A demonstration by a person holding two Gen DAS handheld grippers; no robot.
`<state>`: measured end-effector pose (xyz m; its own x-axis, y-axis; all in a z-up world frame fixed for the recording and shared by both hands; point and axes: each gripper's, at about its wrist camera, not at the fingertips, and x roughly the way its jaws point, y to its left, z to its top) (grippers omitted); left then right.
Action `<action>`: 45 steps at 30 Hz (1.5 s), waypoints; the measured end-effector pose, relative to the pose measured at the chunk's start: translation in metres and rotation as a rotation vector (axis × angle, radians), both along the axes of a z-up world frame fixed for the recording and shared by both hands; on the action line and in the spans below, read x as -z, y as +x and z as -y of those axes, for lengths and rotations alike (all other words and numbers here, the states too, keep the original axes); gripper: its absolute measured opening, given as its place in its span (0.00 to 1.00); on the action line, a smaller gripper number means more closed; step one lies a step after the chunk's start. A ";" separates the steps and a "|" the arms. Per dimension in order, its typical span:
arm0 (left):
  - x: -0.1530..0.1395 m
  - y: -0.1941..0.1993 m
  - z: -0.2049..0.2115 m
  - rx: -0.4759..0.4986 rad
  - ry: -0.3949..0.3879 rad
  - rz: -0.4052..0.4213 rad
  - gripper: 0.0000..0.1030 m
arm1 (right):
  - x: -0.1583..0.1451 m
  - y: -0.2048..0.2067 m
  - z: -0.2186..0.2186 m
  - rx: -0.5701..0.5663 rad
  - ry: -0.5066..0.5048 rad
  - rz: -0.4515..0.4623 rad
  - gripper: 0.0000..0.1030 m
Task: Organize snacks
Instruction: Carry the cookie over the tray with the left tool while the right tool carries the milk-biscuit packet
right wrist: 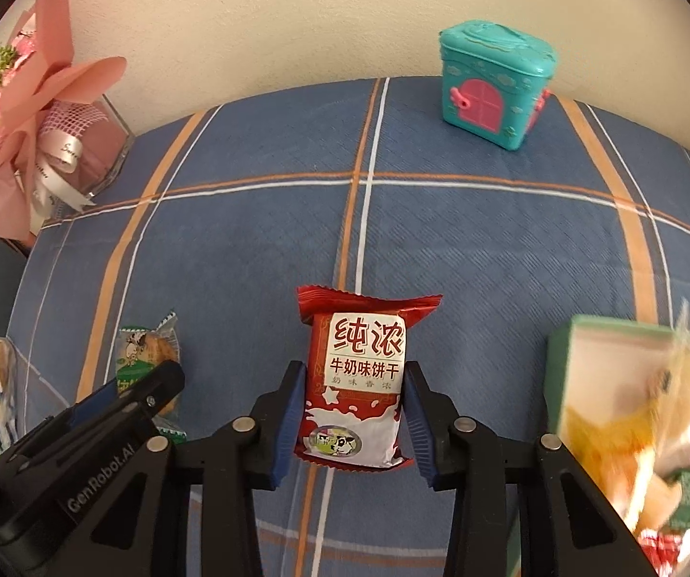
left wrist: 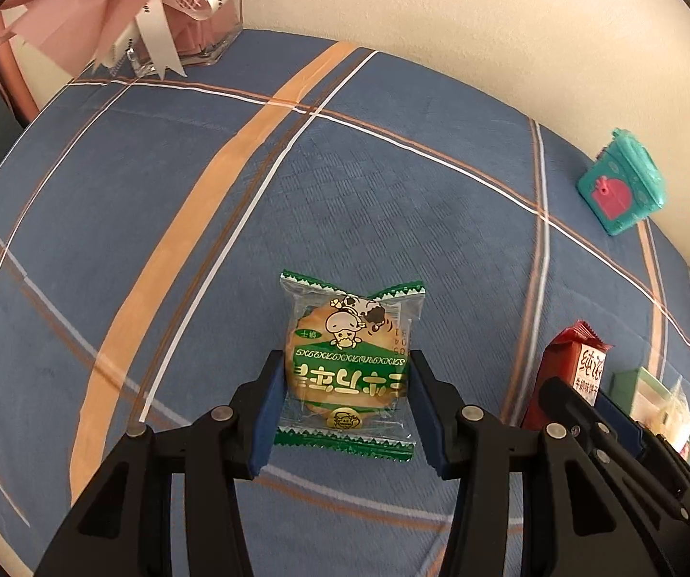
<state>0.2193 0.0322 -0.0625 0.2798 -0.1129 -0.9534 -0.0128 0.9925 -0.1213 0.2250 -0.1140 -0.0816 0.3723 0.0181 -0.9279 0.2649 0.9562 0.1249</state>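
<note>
Two handheld grippers are seen over a desk covered by a blue cloth [right wrist: 465, 250] crossed with orange and white stripes. At the far left corner, a pink paper-wrapped flower bouquet [right wrist: 22, 110] with white ribbon is stood in a clear glass vase [left wrist: 210, 33]. Against the cream wall, a teal plastic toy house box with a pink door [right wrist: 494, 81] is set on the cloth, well apart from both grippers. At the right edge of the right wrist view, a pale green open cardboard box [right wrist: 561, 365] is seen holding blurred yellow and white wrapped snacks.

A red foil packet of milk biscuits with Chinese lettering [right wrist: 357, 380] is clamped between the blue-padded fingers of the right gripper [right wrist: 354, 423], both pads being pressed against its sides; whether it rests on the cloth cannot be told. A green-edged clear packet holding a round rice cracker with a cartoon cow [left wrist: 347, 370] is held the same way by the left gripper [left wrist: 342, 408], whose fingers are closed against its two sides. Both packets are kept near each other, the green one lying to the left of the red one.
</note>
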 end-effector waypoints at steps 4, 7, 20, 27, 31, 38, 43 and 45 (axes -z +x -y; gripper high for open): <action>-0.014 -0.018 0.002 0.004 -0.008 0.008 0.50 | -0.011 -0.017 -0.003 0.007 -0.008 -0.001 0.41; -0.026 -0.034 0.005 0.005 -0.026 0.017 0.50 | -0.021 -0.032 -0.004 0.012 0.001 0.009 0.41; -0.066 -0.088 0.040 0.003 -0.063 0.094 0.50 | -0.060 -0.106 0.010 0.055 -0.009 0.054 0.41; -0.079 -0.115 0.070 0.044 -0.085 0.135 0.50 | -0.071 -0.137 0.032 0.101 -0.015 0.066 0.41; -0.083 -0.122 0.086 0.075 -0.075 0.156 0.50 | -0.077 -0.151 0.051 0.140 -0.016 0.077 0.41; -0.087 -0.126 0.110 0.130 -0.077 0.169 0.50 | -0.087 -0.170 0.089 0.206 -0.015 0.099 0.41; -0.094 -0.135 0.129 0.178 -0.081 0.196 0.50 | -0.096 -0.185 0.122 0.283 -0.028 0.115 0.41; -0.098 -0.141 0.139 0.202 -0.068 0.212 0.50 | -0.099 -0.192 0.134 0.306 -0.029 0.124 0.41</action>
